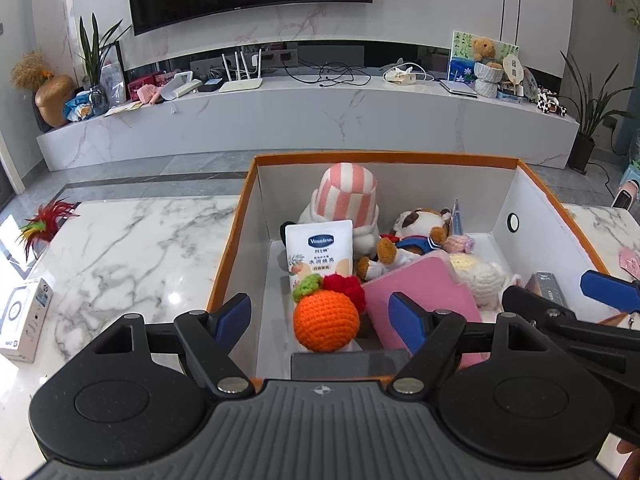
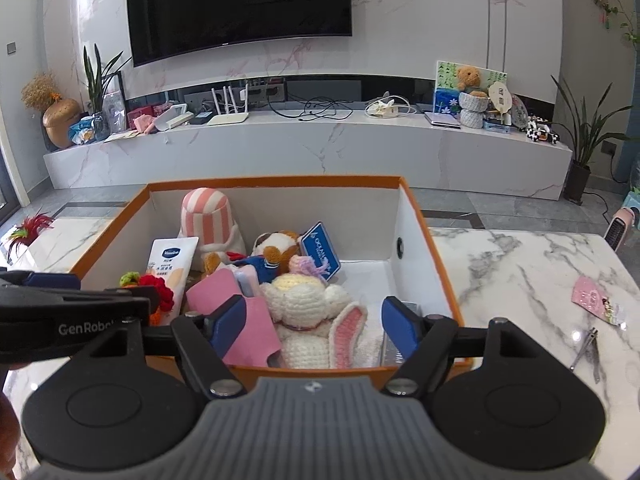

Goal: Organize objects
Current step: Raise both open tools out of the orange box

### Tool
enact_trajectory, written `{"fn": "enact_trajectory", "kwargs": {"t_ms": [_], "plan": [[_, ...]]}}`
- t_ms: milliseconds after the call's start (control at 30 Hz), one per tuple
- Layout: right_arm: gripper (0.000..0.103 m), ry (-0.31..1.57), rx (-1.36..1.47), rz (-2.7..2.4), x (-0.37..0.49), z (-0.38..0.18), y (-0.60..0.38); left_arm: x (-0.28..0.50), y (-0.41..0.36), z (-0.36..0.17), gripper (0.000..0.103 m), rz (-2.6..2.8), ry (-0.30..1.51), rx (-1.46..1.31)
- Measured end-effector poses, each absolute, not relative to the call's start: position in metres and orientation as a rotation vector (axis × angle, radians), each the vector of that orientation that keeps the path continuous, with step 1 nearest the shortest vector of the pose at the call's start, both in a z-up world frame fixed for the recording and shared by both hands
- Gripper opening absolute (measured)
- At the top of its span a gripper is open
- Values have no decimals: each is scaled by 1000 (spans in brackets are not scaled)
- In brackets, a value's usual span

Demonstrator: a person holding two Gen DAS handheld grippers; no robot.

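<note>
Both grippers, left (image 1: pixel 320 312) and right (image 2: pixel 314 320), hover released over the box (image 2: pixel 424 232) holding the orange (image 1: pixel 326 324), rabbit (image 2: pixel 308 312) and tube (image 1: pixel 320 250)

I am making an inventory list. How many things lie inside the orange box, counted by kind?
Soft toys: 5 (striped plush, dog, orange, red crochet, bunny)
Tubes: 1 (Vaseline)
Flat items: 2 (pink, blue)
Small boxes: 1
Total: 9

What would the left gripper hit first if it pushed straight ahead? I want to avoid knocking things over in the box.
Probably the crocheted orange, sitting between the open left gripper fingers, with the Vaseline tube behind it. Depth is uncertain.
</note>
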State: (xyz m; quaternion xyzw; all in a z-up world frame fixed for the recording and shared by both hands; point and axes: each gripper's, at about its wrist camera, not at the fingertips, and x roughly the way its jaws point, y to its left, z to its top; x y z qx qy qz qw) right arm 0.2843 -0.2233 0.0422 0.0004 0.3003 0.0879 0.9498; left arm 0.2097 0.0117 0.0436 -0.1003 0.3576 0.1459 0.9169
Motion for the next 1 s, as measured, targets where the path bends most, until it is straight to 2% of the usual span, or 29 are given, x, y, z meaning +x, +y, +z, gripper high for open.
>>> {"fn": "enact_trajectory", "kwargs": {"t_ms": [167,500,800,1000], "plan": [[80,599,0,158,274,50,-229,201,7,48,89,291,739,-220],[81,581,-8,133,248,63,-235,175,-9,54,89,385,760,-196],[89,587,-24,106,229,65,-238,157,-13,60,89,365,743,-232],[89,602,-22,79,225,65,-245,153,-12,66,89,379,724,-250]]}}
